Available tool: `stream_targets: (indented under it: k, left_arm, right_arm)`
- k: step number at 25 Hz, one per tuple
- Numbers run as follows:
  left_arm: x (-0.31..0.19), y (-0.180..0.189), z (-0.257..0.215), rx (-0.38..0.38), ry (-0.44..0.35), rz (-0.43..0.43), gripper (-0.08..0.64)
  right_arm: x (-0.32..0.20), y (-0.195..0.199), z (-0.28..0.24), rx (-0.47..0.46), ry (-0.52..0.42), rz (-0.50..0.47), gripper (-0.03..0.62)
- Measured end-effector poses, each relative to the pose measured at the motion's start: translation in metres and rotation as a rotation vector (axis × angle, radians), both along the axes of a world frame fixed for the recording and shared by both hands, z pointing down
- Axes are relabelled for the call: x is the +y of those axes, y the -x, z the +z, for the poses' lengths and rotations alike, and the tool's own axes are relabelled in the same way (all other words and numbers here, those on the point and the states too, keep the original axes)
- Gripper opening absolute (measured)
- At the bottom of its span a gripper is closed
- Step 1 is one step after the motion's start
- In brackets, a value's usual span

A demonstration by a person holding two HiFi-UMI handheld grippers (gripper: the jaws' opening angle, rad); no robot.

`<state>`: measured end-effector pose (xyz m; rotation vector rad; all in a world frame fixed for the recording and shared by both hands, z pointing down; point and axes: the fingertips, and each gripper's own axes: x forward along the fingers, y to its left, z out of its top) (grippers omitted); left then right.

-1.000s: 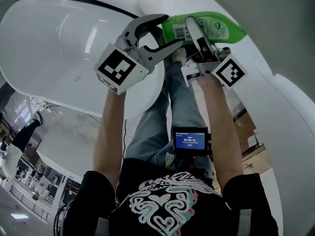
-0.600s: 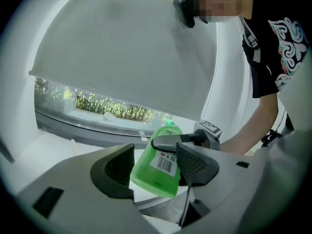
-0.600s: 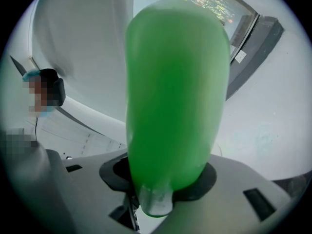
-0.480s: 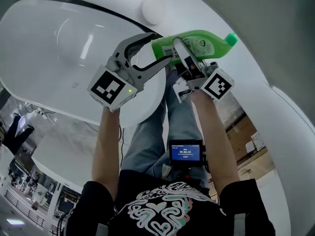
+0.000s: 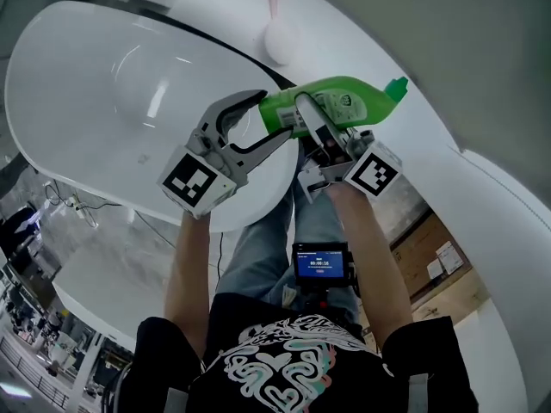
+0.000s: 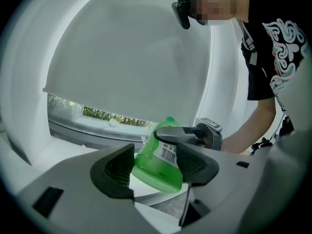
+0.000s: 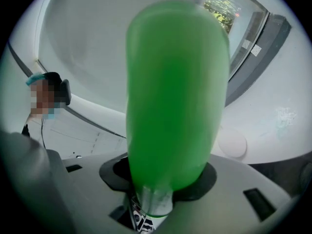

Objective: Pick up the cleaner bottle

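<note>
The green cleaner bottle lies sideways in the air above the tub's rim, its cap pointing right. My right gripper is shut on its middle, near the barcode label. In the right gripper view the bottle fills the picture and stands between the right gripper's dark pads. My left gripper is open, and the bottle's base sits at the mouth of its jaws. In the left gripper view the bottle shows between the left gripper's pads, crossed by a right finger.
A white bathtub spreads out at the upper left, with a round white knob on its rim behind the bottle. A curved white wall runs down the right. A small screen hangs at the person's chest.
The bottle has come down and left in the head view with my right gripper shut on it, and its cap now shows. The open left gripper has stayed beside the bottle's base.
</note>
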<state>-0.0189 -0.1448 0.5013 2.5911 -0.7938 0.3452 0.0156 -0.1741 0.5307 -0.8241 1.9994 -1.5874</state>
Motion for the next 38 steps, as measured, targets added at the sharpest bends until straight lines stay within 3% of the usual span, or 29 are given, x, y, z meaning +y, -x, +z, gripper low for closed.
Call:
stream_targets:
  k: [12, 16, 23, 38]
  left_arm:
    - [-0.009, 0.006, -0.088, 0.029, -0.007, -0.009, 0.278]
    - [-0.004, 0.007, -0.092, 0.011, 0.004, 0.012, 0.278]
    - [-0.006, 0.028, -0.146, 0.016, -0.016, 0.033, 0.278]
    - [0.000, 0.027, -0.227, 0.053, -0.097, 0.071, 0.278]
  right_arm:
    - [-0.004, 0.002, -0.101, -0.038, -0.008, 0.023, 0.212]
    - [-0.004, -0.002, -0.109, -0.037, -0.015, 0.043, 0.212]
    - [-0.009, 0.010, -0.161, -0.022, -0.022, 0.094, 0.212]
    - [-0.009, 0.000, -0.243, -0.090, -0.046, 0.188, 0.212]
